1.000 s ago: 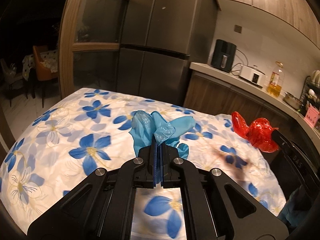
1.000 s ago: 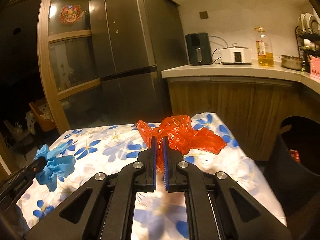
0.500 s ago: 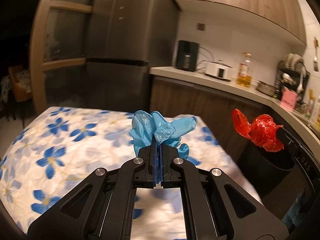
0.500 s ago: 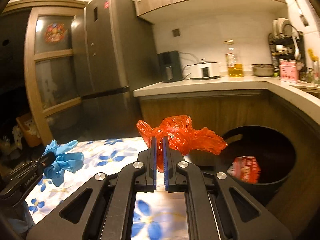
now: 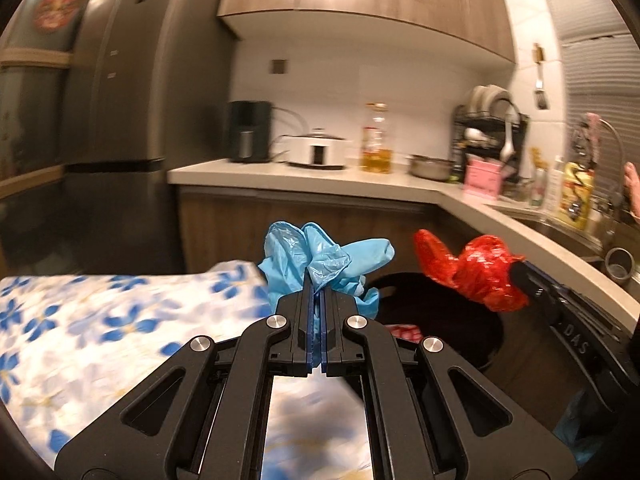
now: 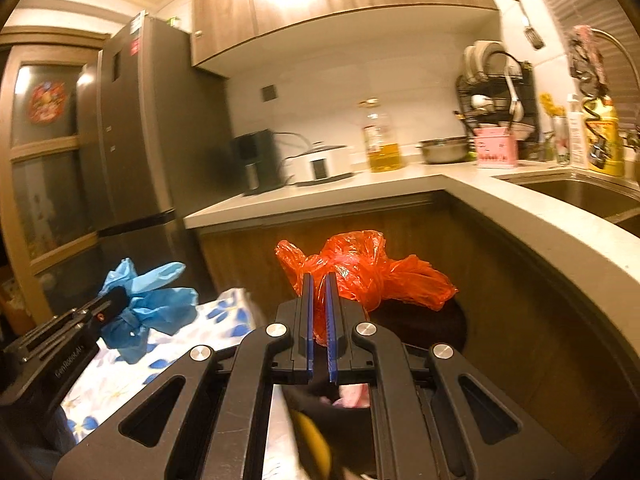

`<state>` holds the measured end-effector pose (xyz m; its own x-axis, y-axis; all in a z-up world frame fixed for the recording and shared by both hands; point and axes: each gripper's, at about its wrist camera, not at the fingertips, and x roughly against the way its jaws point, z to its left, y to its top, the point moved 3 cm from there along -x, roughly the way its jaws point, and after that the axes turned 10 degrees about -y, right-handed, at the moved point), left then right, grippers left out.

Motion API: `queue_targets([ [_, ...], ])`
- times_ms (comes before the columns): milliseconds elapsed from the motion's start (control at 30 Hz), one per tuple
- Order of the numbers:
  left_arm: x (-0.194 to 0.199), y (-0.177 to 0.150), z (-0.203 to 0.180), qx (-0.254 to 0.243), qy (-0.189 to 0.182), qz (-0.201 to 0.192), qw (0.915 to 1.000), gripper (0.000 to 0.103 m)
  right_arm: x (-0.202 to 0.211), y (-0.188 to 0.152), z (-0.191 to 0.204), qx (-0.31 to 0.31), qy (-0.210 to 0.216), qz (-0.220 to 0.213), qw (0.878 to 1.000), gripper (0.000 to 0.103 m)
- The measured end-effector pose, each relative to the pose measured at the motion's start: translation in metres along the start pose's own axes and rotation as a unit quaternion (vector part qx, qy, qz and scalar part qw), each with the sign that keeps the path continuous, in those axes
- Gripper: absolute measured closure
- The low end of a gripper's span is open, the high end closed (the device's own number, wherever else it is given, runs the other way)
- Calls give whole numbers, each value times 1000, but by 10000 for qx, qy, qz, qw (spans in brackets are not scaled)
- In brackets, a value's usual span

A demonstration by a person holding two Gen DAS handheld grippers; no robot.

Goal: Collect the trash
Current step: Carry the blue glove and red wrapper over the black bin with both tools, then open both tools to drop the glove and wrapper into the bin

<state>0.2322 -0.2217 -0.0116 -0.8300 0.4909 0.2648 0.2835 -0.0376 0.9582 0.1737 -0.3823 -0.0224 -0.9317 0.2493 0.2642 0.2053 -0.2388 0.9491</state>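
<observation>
I have swung both loads off the surface (image 5: 100, 320) toward the bin (image 5: 440, 312) (release pending): left gripper (image 5: 316, 300) clamps blue gloves (image 5: 320, 256), right gripper (image 6: 319, 304) clamps red bag (image 6: 360, 272).

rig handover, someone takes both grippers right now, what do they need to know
Left gripper: shut on the crumpled blue disposable gloves, held in the air past the edge of the floral tablecloth.
Right gripper: shut on the crumpled red plastic bag, held over the black round trash bin.
Done: both pieces picked up and carried to the bin, which already holds some red-and-white trash.
Left: bring the gloves over the opening, open both grippers, then check the table for more.
</observation>
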Motion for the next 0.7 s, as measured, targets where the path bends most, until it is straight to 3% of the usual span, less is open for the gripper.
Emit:
queue_targets([
  [100,-25,-1,-19,-22,-292,53,9996,102,-6,0,-12,-78,-93,13,9999,97],
  [400,-69,-5,-48,-180,-667,147,9975,102,-22,2,-26,-174,-150,49,9997,97],
  [700,-89,-16,-47,-136,-1053,253,9940,101,-37,-2,-31,-204,-69,155,9996,96],
])
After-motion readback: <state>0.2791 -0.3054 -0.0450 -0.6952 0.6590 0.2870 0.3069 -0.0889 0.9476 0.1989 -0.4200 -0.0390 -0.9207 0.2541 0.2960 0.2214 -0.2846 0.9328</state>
